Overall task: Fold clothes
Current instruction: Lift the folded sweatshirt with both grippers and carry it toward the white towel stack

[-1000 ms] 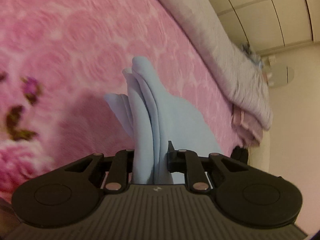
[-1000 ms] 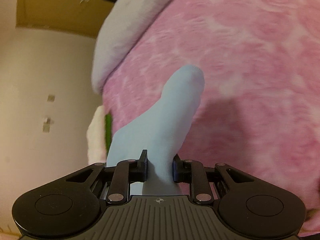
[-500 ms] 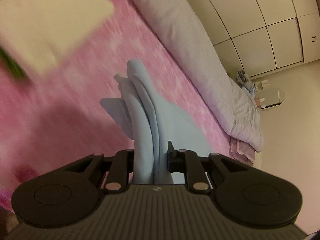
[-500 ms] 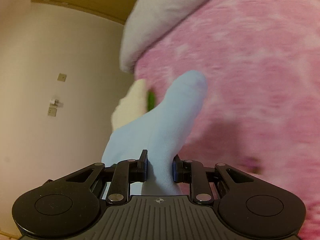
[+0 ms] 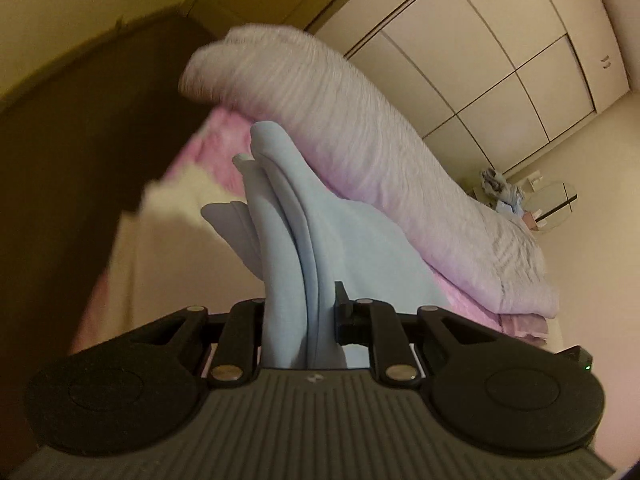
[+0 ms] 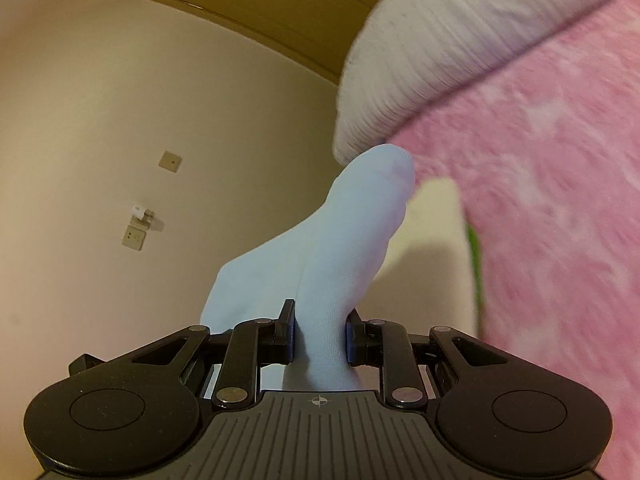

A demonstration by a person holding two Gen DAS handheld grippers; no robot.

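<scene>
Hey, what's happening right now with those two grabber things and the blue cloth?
Left hand-held gripper shut on light blue garment. Right hand-held gripper shut on it too. Garment held above pink blanket. Nothing blocking.

Grey quilt (image 5: 360,152) lies on pink bed (image 6: 540,200).

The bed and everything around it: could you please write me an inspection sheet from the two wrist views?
Surface: pink fleece blanket covering the bed, blurred.
Job's things: light blue garment, gathered in folds, lifted off the blanket.
Clutter: grey-white duvet rolled along the far side; pale folded item with a green edge.
Grippers: left gripper shut on the garment's layered folds; right gripper shut on another bunched part.
Cables: nothing seen.
Surroundings: wardrobe doors, wall sockets, dark headboard.
</scene>
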